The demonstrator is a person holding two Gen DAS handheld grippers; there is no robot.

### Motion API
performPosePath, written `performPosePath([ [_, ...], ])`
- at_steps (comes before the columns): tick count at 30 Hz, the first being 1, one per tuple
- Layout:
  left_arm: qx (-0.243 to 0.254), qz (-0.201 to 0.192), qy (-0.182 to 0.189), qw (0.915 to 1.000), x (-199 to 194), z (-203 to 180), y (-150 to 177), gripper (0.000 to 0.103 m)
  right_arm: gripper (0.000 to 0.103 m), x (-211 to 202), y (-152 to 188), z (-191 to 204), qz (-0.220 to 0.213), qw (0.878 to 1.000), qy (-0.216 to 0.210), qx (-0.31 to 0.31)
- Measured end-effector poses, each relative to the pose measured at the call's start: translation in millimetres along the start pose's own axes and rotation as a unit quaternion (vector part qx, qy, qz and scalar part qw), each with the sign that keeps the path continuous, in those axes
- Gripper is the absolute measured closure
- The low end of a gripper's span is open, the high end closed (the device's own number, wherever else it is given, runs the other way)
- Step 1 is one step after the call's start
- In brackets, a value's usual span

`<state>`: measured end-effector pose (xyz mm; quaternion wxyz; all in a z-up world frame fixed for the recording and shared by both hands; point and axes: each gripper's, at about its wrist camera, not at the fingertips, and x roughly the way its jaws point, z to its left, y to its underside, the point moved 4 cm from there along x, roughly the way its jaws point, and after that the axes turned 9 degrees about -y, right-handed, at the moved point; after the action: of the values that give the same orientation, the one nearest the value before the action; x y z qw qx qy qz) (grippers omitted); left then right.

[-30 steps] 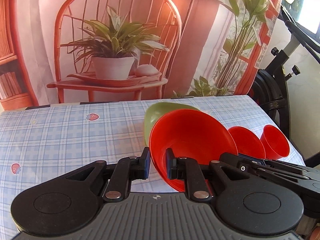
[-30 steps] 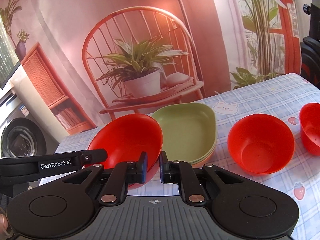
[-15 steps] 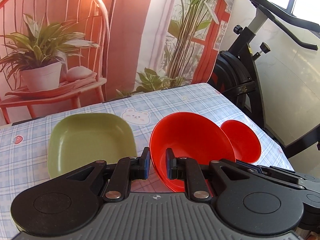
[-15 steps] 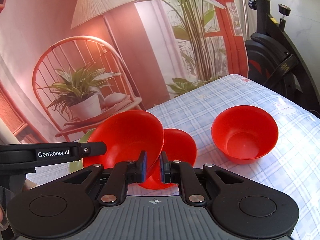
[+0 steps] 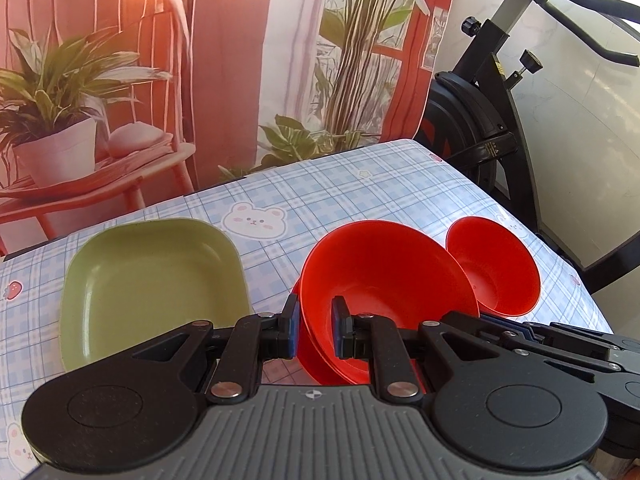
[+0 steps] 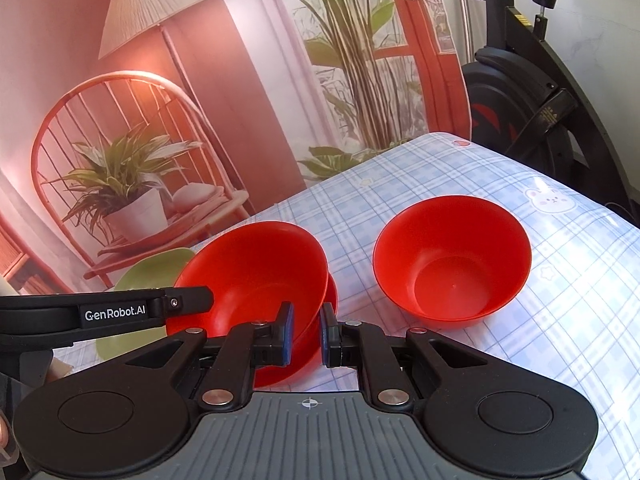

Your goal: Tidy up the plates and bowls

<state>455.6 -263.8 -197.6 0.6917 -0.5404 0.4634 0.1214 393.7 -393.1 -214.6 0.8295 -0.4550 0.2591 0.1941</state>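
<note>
Green plate (image 5: 152, 280) empty on the counter (image 5: 360, 196), left of the grippers. Left gripper (image 5: 314, 330) jaws clamped on the near rim of a red bowl (image 5: 380, 280); right gripper (image 6: 306, 334) jaws clamped on the same bowl's rim, bowl tilted, sitting in a lower red bowl (image 6: 332, 296). Third red bowl (image 6: 452, 256) empty, upright, apart to the right.

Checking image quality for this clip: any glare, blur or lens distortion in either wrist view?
Left wrist: sharp; fisheye bends the black exercise bike. Right wrist: sunlight glares on the blue checked plastic tablecloth beside the free red plastic bowl; no motion blur.
</note>
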Motion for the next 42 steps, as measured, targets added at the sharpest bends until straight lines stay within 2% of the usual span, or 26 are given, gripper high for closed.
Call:
performPosePath([
  [29,0.005,0.009,-0.020,0.9997,4,1,-1,0.085,0.088,4,3,-7,0.008,1.000,0.008,0.002],
  [32,0.000,0.001,-0.018,0.9998,2,-2,-4,0.084,0.088,-2,1,-9,0.000,1.000,0.009,0.000],
  [36,-0.005,-0.012,0.003,0.9999,1,-13,-12,0.084,0.088,-13,-4,-17,-0.024,1.000,0.019,-0.004],
  [37,-0.004,-0.015,0.008,0.9999,1,-17,-15,0.083,0.088,-17,-7,-21,-0.034,0.999,0.024,-0.003],
  [39,0.001,-0.021,0.021,0.9995,3,-27,-20,0.071,0.088,-22,-12,-29,-0.051,0.998,0.035,-0.002],
  [42,0.012,-0.026,0.040,0.9988,10,-44,-27,0.070,0.088,-32,-20,-47,-0.076,0.996,0.056,0.004],
])
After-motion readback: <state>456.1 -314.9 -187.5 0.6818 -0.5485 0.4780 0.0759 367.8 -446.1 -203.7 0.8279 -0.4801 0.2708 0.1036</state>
